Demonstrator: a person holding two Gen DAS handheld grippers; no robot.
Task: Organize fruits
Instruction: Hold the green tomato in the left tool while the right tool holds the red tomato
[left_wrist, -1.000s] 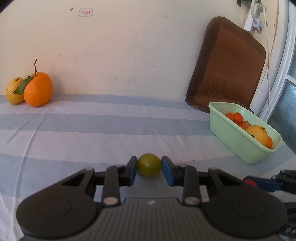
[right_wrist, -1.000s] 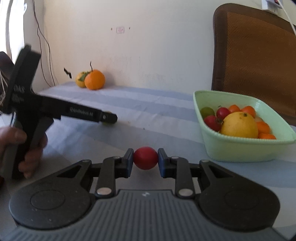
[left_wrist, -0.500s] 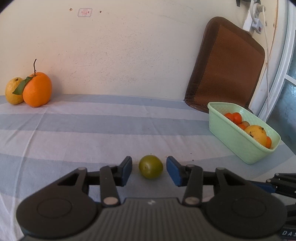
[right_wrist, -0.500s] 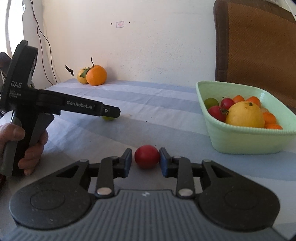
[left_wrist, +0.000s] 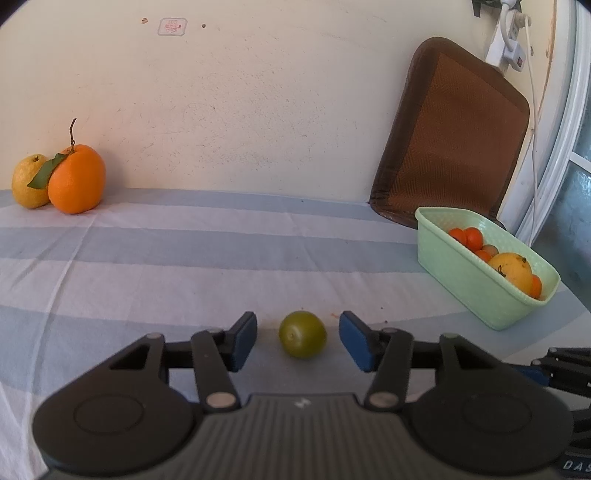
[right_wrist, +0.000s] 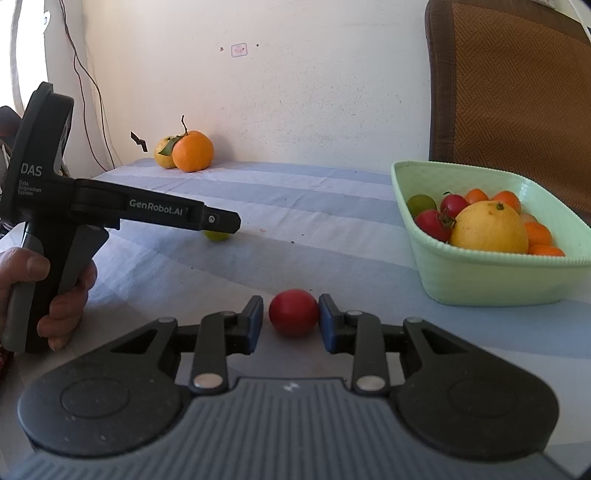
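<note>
A small green fruit lies on the striped cloth between the wide-open jaws of my left gripper, touching neither pad. It also shows in the right wrist view, partly hidden behind the left gripper's finger. A small red fruit sits on the cloth between the jaws of my right gripper, with a thin gap on the left side. A mint-green basket at the right holds a large yellow citrus, red tomatoes and small oranges; it also shows in the left wrist view.
A large orange with stem and leaf and a yellow fruit stand against the wall at the far left. A brown woven mat leans on the wall behind the basket. A cable and power strip hang at right.
The left gripper opened and let go of the green fruit, which now rests on the cloth. The right gripper lowered the red fruit to the cloth and its jaws loosened slightly.
</note>
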